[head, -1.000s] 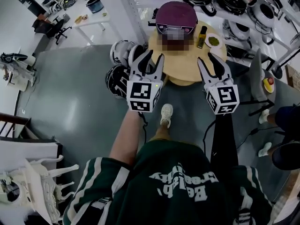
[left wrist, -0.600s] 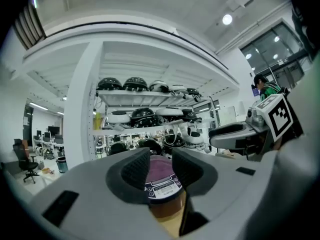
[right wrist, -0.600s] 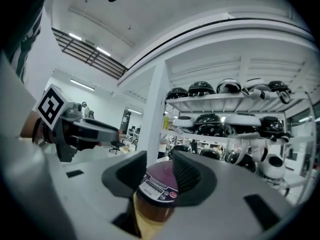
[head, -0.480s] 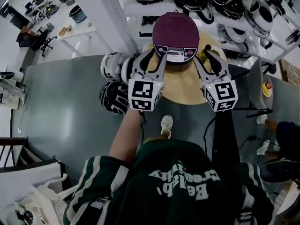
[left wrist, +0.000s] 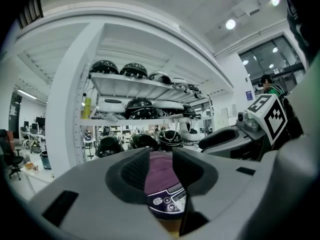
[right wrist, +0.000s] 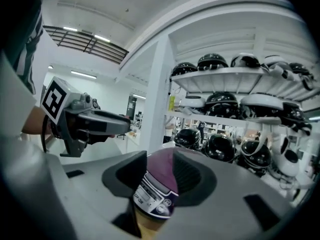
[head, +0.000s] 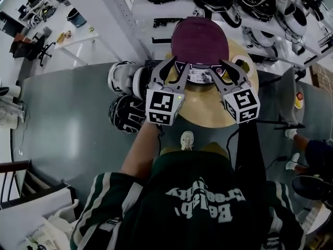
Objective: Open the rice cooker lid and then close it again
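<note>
A purple rice cooker [head: 200,39] stands with its lid down on a round wooden table [head: 205,111], its control panel facing me. In the head view my left gripper [head: 178,66] is open just before the cooker's front left, nothing between its fingers. At the front right my right gripper [head: 223,69] is open too, and empty. The left gripper view shows the cooker [left wrist: 162,186] through the gap of the left gripper [left wrist: 161,170], not touching it. In the right gripper view the cooker [right wrist: 156,186] lies beyond the right gripper [right wrist: 159,176].
Shelves [head: 156,7] behind the table hold several black and white cookers. Two more cookers [head: 127,113] sit on the floor to the table's left. A small dish [head: 242,64] lies on the table's right side. A stand [head: 286,87] and another person's shoes [head: 291,134] are at the right.
Both grippers have moved forward together from the table's near edge up to the cooker's front. The person has stepped closer to the table. The jaws stayed open.
</note>
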Demonstrator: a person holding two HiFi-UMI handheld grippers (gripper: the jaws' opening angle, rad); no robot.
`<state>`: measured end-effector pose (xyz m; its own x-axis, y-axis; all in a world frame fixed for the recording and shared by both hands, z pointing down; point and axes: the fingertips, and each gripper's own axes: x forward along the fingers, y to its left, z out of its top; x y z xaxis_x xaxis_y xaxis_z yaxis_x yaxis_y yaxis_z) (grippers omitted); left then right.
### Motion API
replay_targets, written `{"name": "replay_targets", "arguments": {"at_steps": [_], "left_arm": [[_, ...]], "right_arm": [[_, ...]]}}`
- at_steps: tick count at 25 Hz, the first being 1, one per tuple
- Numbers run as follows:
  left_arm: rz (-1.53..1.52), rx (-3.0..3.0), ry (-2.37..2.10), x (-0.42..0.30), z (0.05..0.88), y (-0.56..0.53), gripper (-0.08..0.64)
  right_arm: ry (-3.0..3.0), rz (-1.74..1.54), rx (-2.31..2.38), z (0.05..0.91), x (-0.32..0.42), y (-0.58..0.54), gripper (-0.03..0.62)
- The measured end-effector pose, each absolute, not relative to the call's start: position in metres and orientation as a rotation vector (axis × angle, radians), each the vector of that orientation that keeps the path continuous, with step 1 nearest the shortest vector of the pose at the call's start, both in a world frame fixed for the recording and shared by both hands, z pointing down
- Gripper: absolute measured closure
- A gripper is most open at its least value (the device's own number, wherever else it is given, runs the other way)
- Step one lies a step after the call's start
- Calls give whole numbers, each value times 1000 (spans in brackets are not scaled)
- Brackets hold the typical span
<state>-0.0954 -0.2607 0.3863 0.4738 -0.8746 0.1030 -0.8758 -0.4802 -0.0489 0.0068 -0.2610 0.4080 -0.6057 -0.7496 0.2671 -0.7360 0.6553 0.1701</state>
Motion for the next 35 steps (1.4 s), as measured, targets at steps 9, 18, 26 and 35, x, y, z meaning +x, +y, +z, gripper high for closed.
{"name": "replay_targets", "arguments": {"at_steps": [9,18,26,35], "left_arm": [[191,2664,-1551,-98,411,-281,431],[202,2632,-1560,-104,424,-291,431],[192,2621,-1560,-105,425,-299,428],[171,2599,-1535,-101,428,-302,426]], "right_arm": [[-2486,95,1036,466,-15,-277,417],[-2426,162,969,505,-24,-290,414],[-2403,272,1038,516,-22,-293,446],[-2383,298,1011,520,-23,-290,433]]}}
